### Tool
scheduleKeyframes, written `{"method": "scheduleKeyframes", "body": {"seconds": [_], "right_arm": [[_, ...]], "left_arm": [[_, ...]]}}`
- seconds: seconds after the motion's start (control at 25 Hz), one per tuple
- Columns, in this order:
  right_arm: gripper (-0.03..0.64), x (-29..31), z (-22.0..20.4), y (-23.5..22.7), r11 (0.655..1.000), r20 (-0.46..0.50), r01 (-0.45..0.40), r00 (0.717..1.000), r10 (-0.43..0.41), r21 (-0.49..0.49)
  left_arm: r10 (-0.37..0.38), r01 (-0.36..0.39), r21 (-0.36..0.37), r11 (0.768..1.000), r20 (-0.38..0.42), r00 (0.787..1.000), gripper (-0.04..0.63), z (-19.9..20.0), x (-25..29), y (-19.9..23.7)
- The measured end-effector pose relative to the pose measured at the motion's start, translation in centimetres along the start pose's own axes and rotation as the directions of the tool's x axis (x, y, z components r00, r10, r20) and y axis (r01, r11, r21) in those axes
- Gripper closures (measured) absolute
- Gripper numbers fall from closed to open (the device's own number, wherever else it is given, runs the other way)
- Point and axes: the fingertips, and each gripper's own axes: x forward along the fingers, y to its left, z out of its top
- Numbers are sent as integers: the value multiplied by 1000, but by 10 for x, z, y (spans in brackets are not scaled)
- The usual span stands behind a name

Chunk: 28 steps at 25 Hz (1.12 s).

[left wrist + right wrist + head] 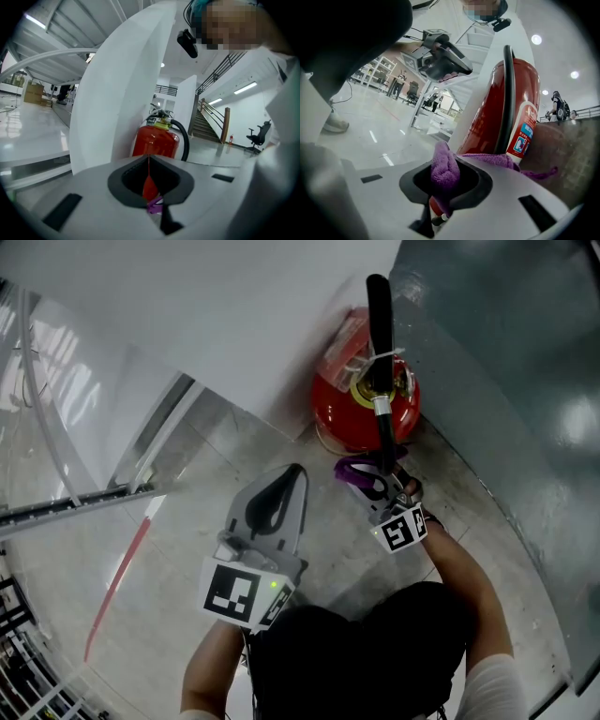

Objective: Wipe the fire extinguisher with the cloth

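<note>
Okay: cloth [444, 172] clamped in right gripper [443, 197], low on extinguisher [486, 123], probably touching. Press flat, sweep round body, dodge hose [509, 101]. Left gripper [149, 161] pinched closed, empty.

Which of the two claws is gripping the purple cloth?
The right claw, shut on the purple cloth by the fire extinguisher; the left claw is shut and empty.

From the head camera we look steeply down on the floor [187, 549], with the fire extinguisher [361, 404] seen from above. From the left gripper [292, 474] we look low and almost level at the extinguisher, near ahead. From the right gripper [375, 479] we sit right beside it, gazing up its side, the left gripper at upper left. All three views share the extinguisher and the cloth [445, 168].
</note>
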Motion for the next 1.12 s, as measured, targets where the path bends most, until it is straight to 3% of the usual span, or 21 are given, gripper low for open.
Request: {"method": "scheduleKeyframes", "body": {"seconds": [0.2,0.44,0.6,0.68,0.76,0.8,0.92,1.0,1.04,1.08,1.12], "right_arm": [[557,3,-5,3,1000,-35,18,999,-18,7],[557,13,-24,13,999,-146,43,988,-40,19],[557,22,-54,34,986,-231,-9,972,48,168],[557,22,-58,39,963,-220,-8,973,70,269],[557,22,-48,32,908,-148,12,987,55,420],[557,21,-41,28,859,-102,16,994,42,511],[557,8,-23,22,645,4,5,1000,-12,764],[557,-2,-14,20,524,28,2,998,-50,852],[557,-5,-12,20,489,27,6,998,-61,872],[557,-8,-11,22,475,17,16,998,-65,880],[557,-11,-10,24,489,2,29,998,-64,872]], "left_arm": [[-3,3,-8,1000,-8,1000,584,-4,-3,3],[-8,8,-11,1000,-19,1000,584,-8,-7,2],[-6,6,-16,1000,-27,1000,584,-12,-9,3],[-7,7,-15,1000,-30,1000,584,-13,-10,1],[-7,7,-9,1000,-31,999,584,-14,-11,2],[-6,6,-8,1000,-32,999,584,-15,-11,3],[-8,7,-10,1000,-29,1000,584,-16,-13,4],[-8,8,-2,1000,-24,1000,584,-15,-14,5],[-7,7,2,1000,-22,1000,584,-14,-14,7],[-5,5,3,1000,-20,1000,584,-14,-13,8],[-4,4,0,1000,-19,1000,584,-15,-13,9]]}}
